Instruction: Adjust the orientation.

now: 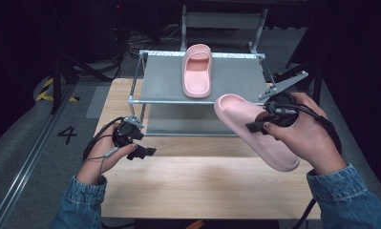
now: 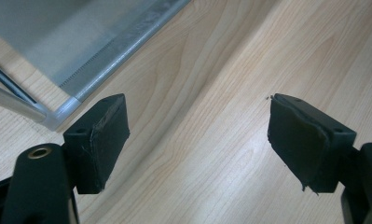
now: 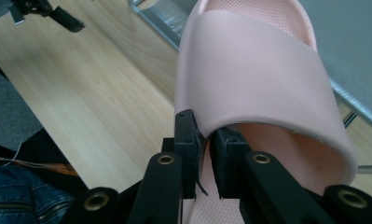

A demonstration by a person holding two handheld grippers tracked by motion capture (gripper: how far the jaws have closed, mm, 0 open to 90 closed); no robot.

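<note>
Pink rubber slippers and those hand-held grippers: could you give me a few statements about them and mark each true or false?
1. One pink rubber slipper lies on the grey metal shelf. True.
2. The right gripper is shut on the side wall of the second pink slipper. True.
3. The held slipper rests flat on the light wooden table. False: it is lifted clear and tilted.
4. The left gripper holds a slipper. False: it is open with nothing in it, above the bare table.
5. Both slippers are blue. False: both are pink.
</note>
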